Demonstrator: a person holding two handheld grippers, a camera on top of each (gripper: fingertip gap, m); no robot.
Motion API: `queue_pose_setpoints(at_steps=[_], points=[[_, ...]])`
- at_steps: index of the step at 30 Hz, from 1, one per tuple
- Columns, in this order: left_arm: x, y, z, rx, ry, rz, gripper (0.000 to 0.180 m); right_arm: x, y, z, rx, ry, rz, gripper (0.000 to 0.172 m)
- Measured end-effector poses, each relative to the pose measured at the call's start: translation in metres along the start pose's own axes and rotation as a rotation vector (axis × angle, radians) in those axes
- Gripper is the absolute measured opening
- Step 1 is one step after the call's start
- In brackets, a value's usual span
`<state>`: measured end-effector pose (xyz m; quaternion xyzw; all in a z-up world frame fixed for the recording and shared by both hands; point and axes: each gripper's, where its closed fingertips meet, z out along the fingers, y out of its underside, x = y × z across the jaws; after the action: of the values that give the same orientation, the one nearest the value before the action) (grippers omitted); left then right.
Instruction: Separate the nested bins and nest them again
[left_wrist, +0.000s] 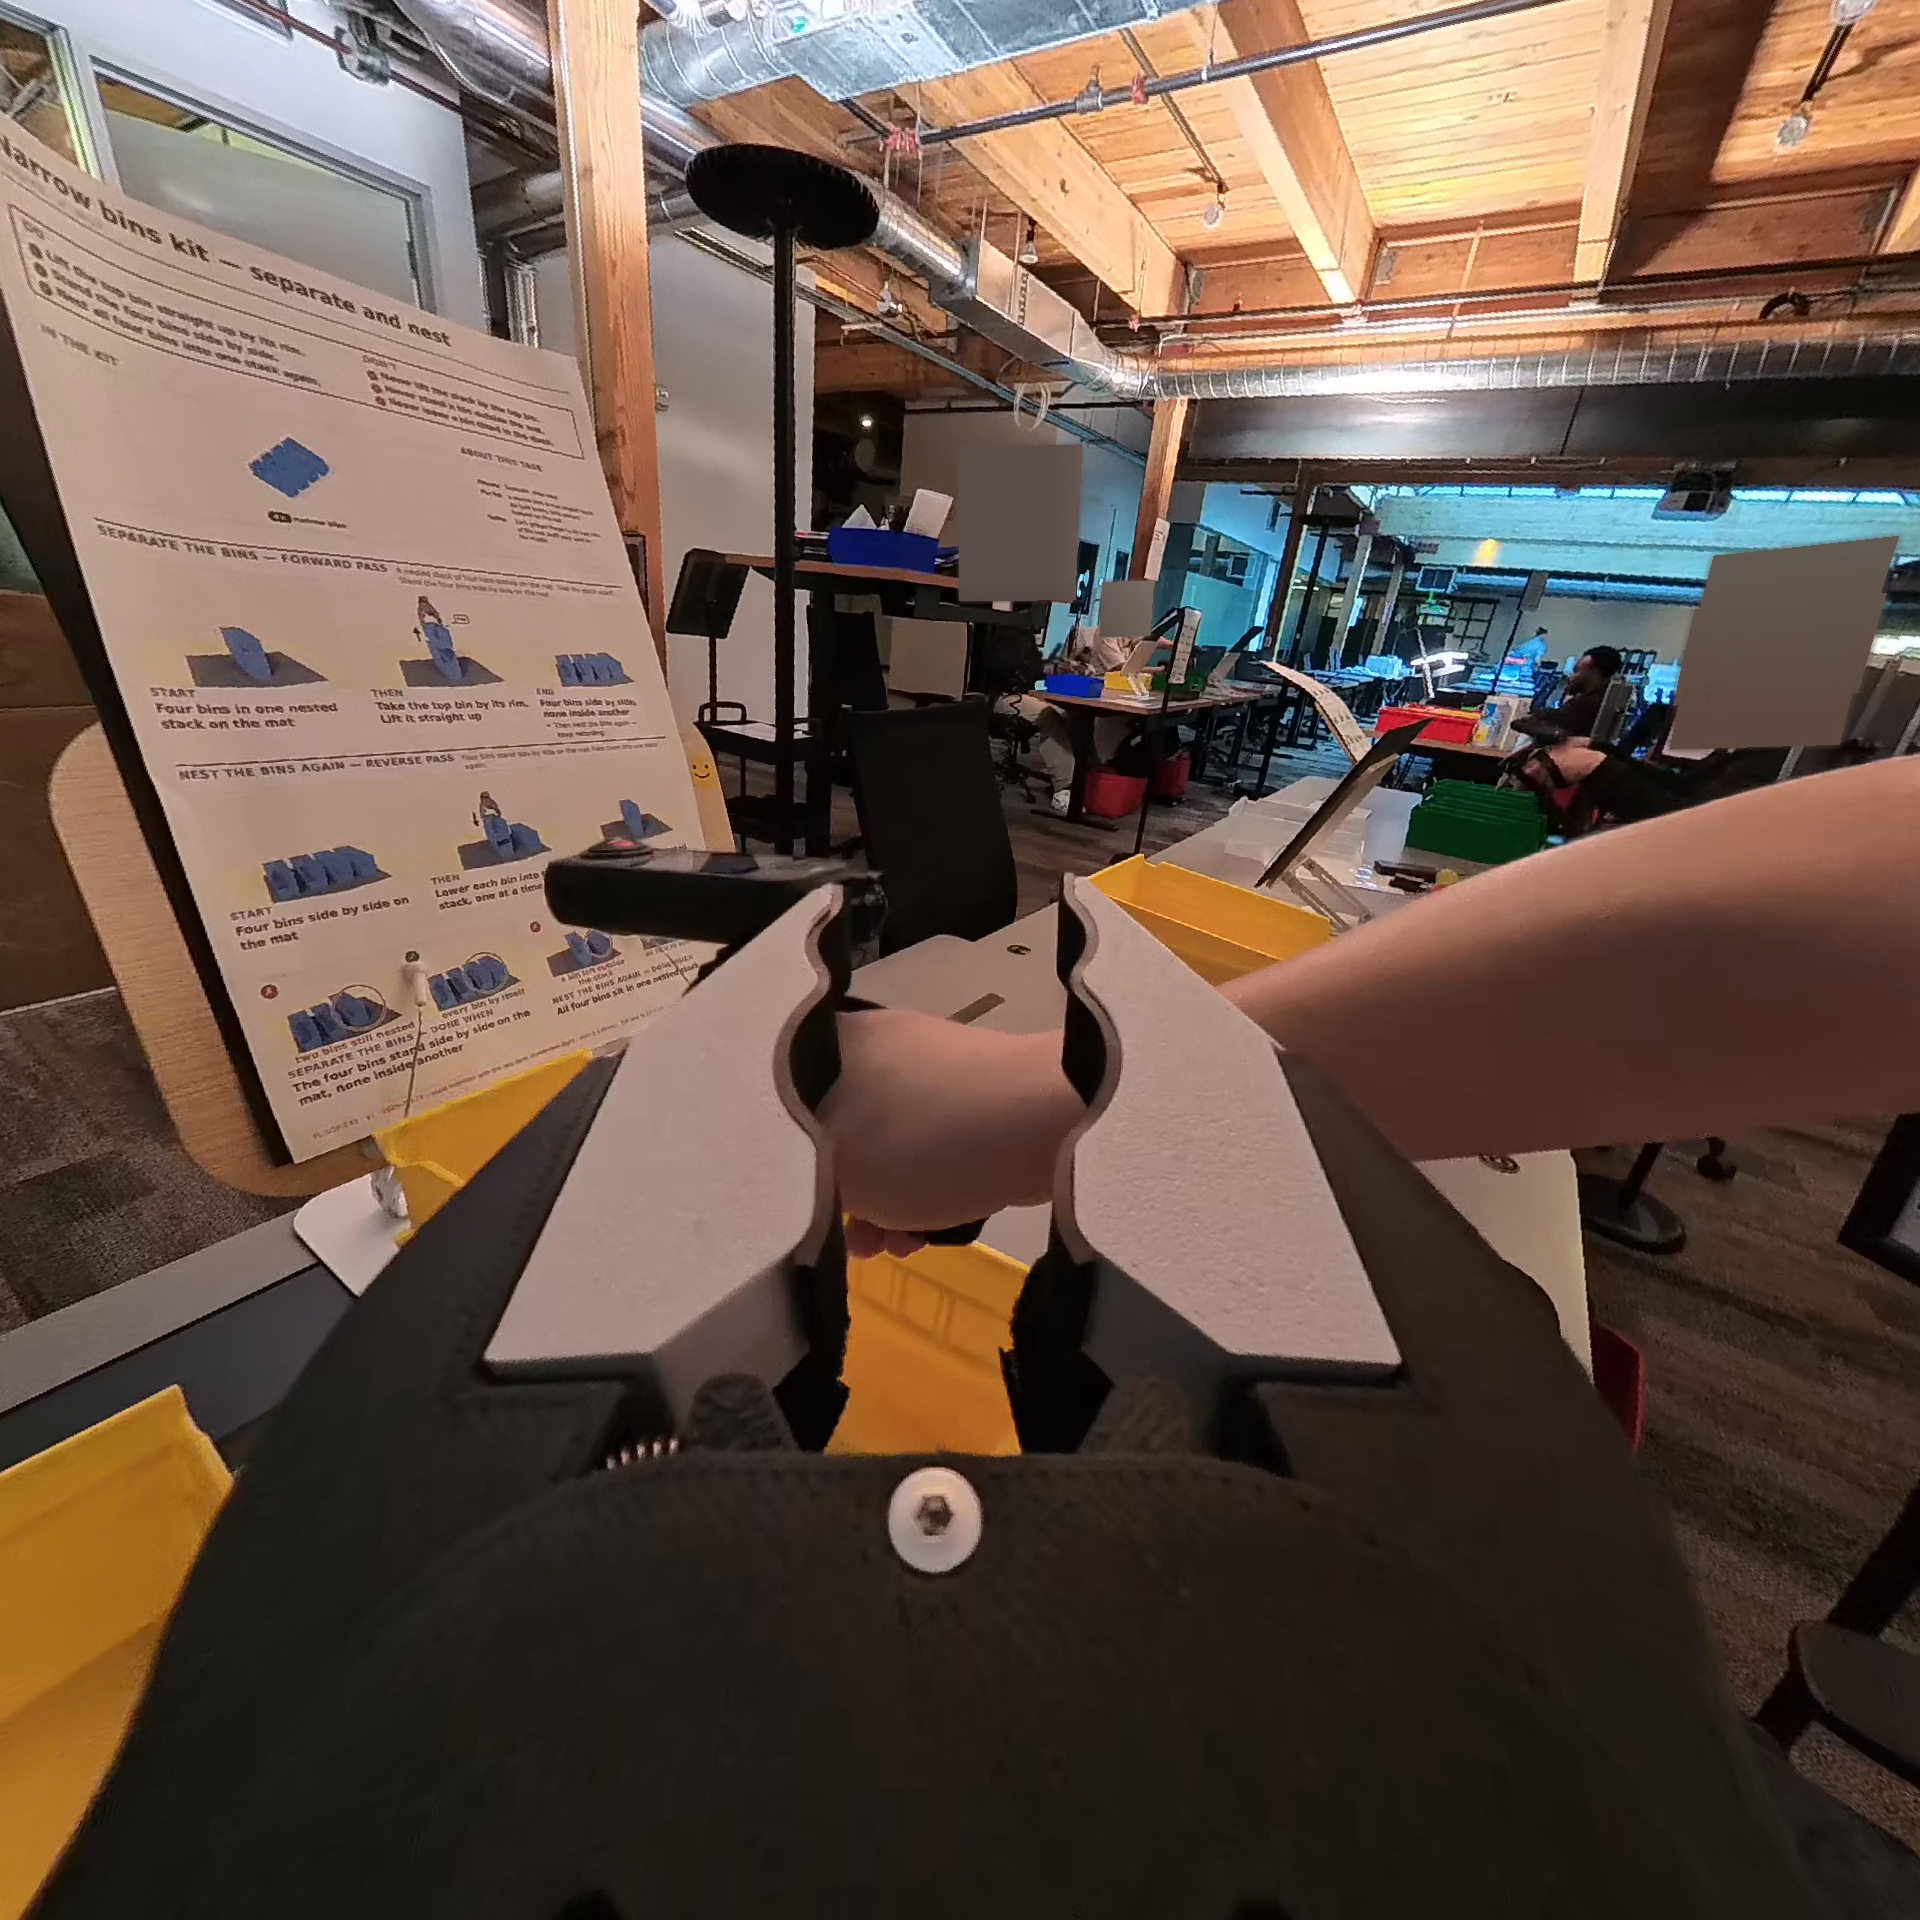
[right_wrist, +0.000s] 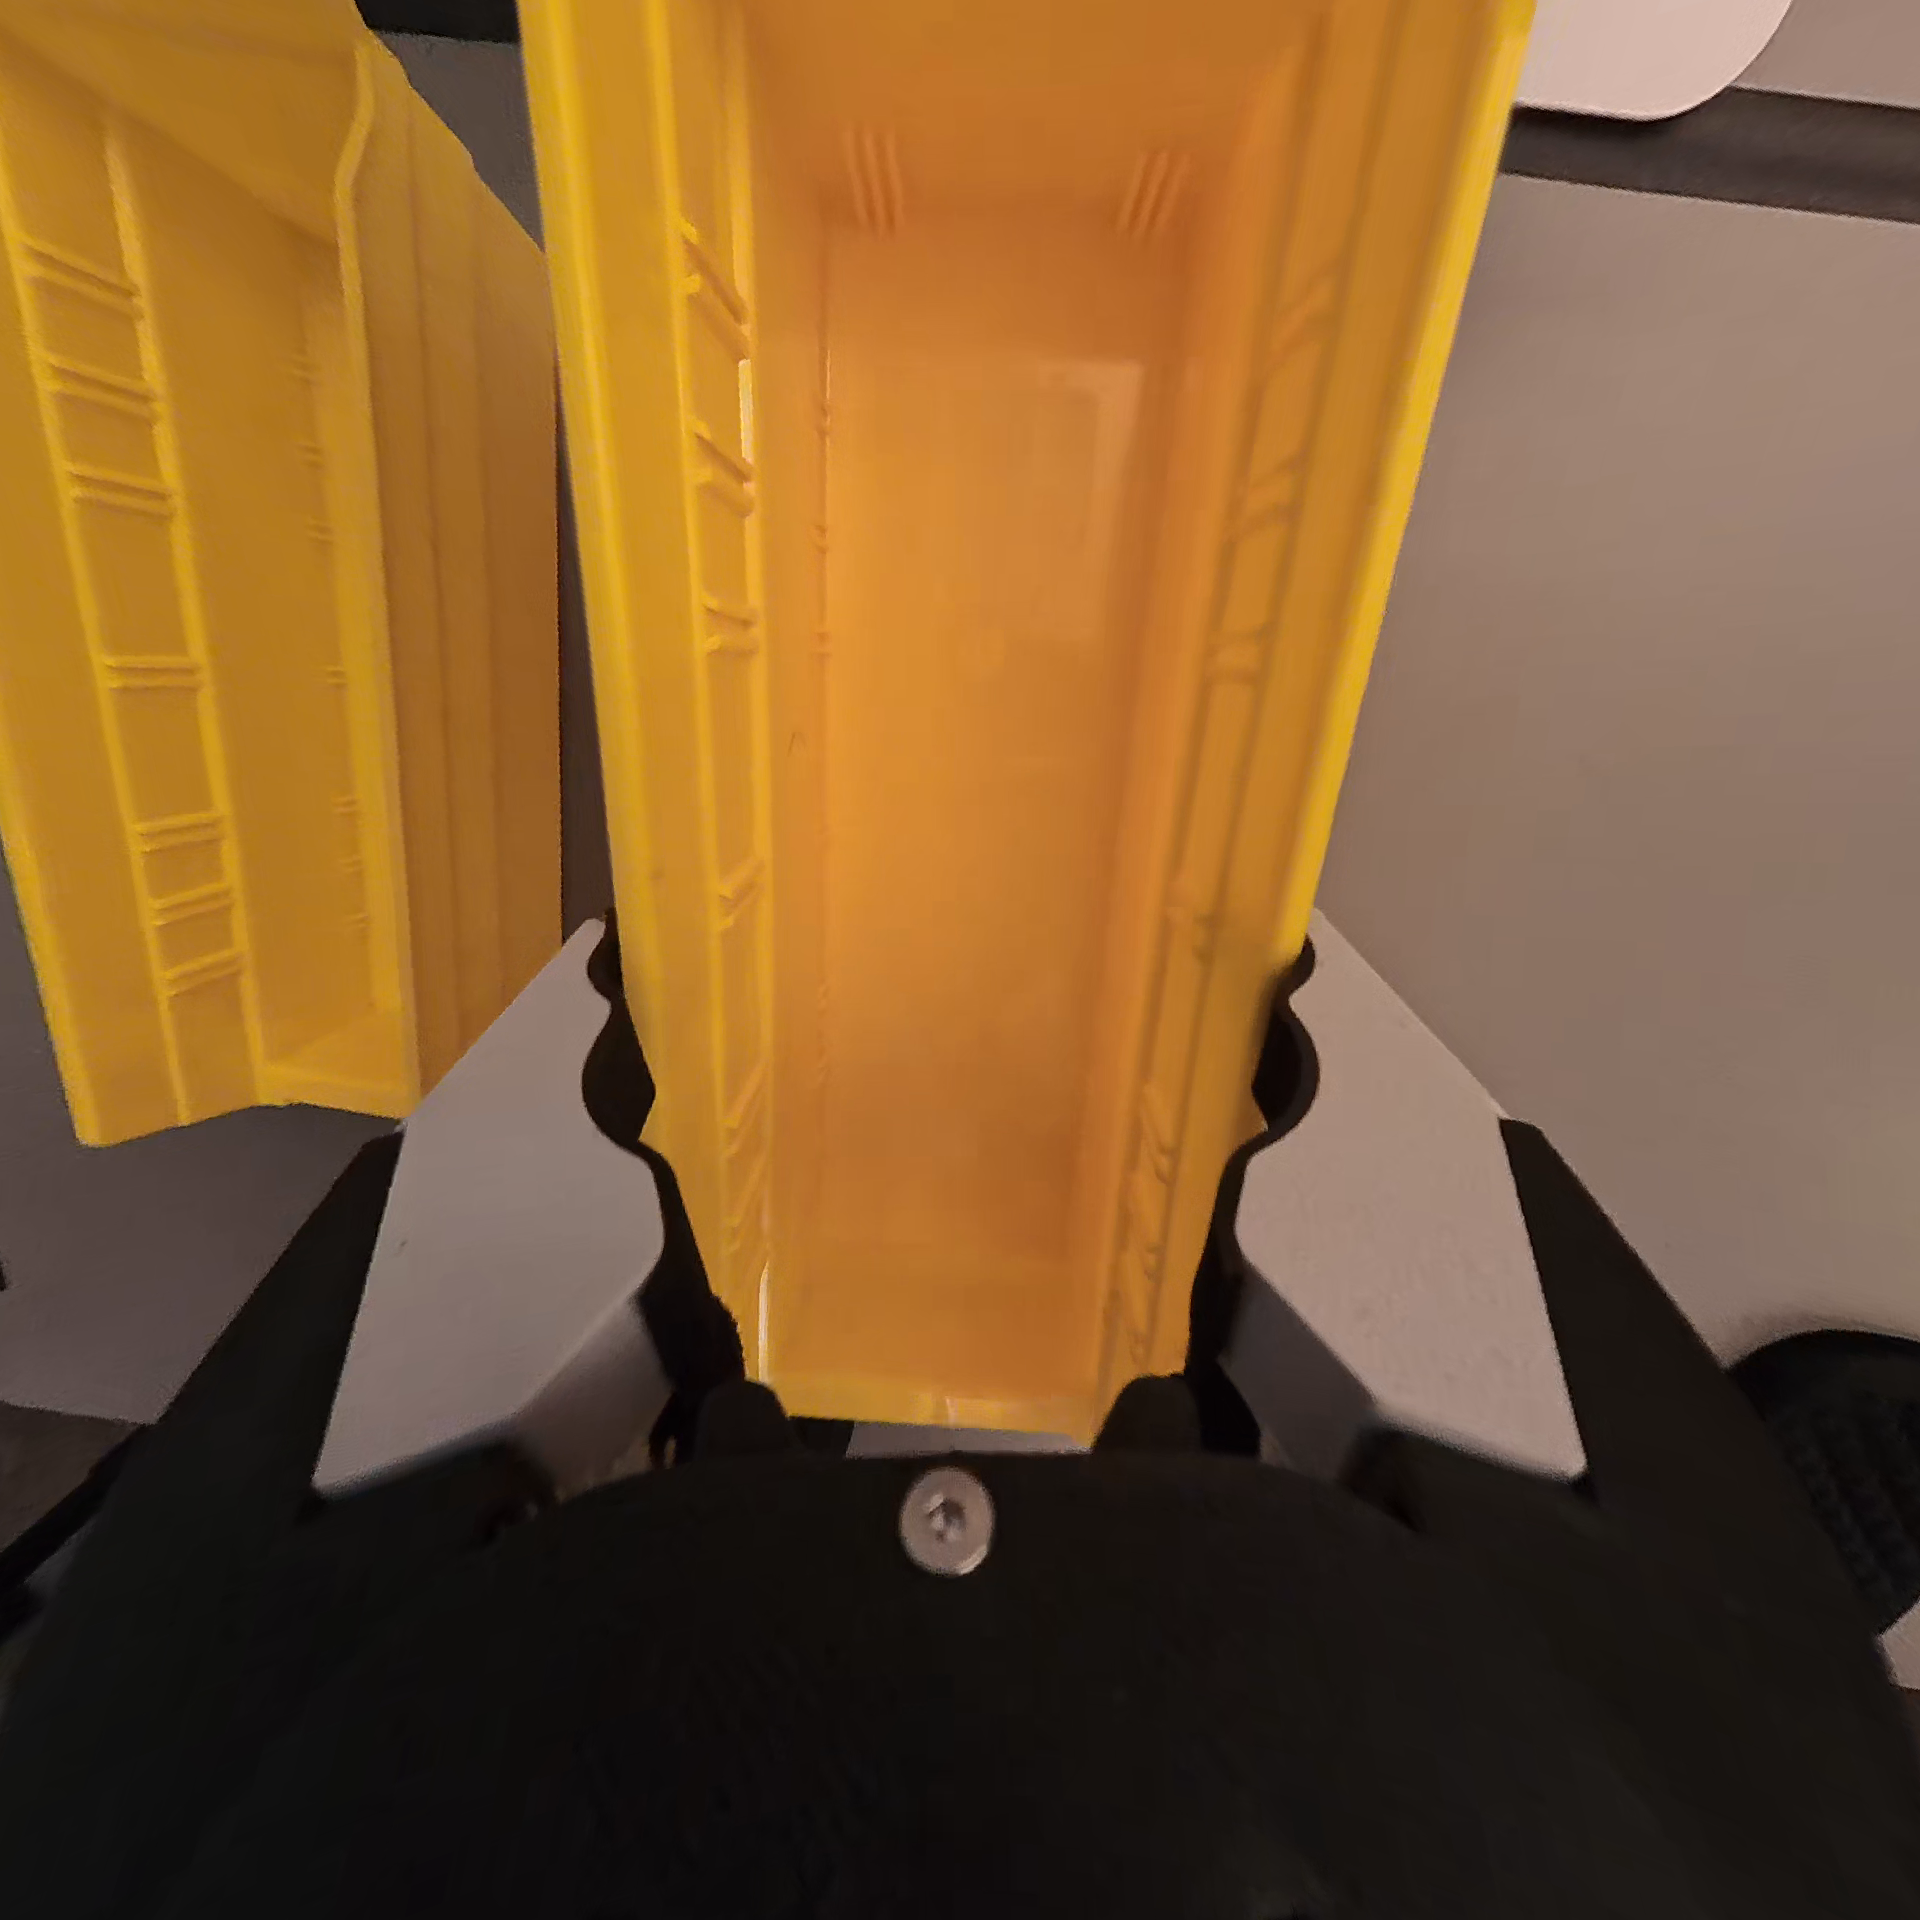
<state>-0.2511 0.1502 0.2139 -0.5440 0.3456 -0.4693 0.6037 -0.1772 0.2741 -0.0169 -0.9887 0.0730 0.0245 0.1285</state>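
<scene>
Grey-white bench w/ a dark strip along its far edge in the right wrist view. Two yellow bins on it side by side, close but apart: one long bin, open side up, and another bin to its left, tilted in the frame. White rounded base at the far edge, top right. Left wrist view: more yellow bins on the bench, one at far right, one by the instruction sheet's stand, one at lower left. The sheet stands propped on a white foot.
</scene>
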Motion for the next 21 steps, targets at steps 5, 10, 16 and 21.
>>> queue_pose_setpoints(at_steps=[5,10,16,21], points=[[-0.002,-0.001,-0.001,0.009,0.0,-0.011,0.038,0.001,-0.005,0.004,0.027,-0.006,0.009,0.122],[0.0,0.0,0.001,0.004,0.005,-0.006,0.038,0.001,0.0,0.014,0.011,0.002,0.013,0.123],[0.006,0.002,0.005,-0.011,0.016,0.006,0.038,0.001,-0.009,0.02,0.085,0.005,0.01,0.123],[0.009,0.003,0.008,-0.018,0.021,0.013,0.038,-0.001,-0.015,0.014,0.15,-0.007,0.025,0.12]])
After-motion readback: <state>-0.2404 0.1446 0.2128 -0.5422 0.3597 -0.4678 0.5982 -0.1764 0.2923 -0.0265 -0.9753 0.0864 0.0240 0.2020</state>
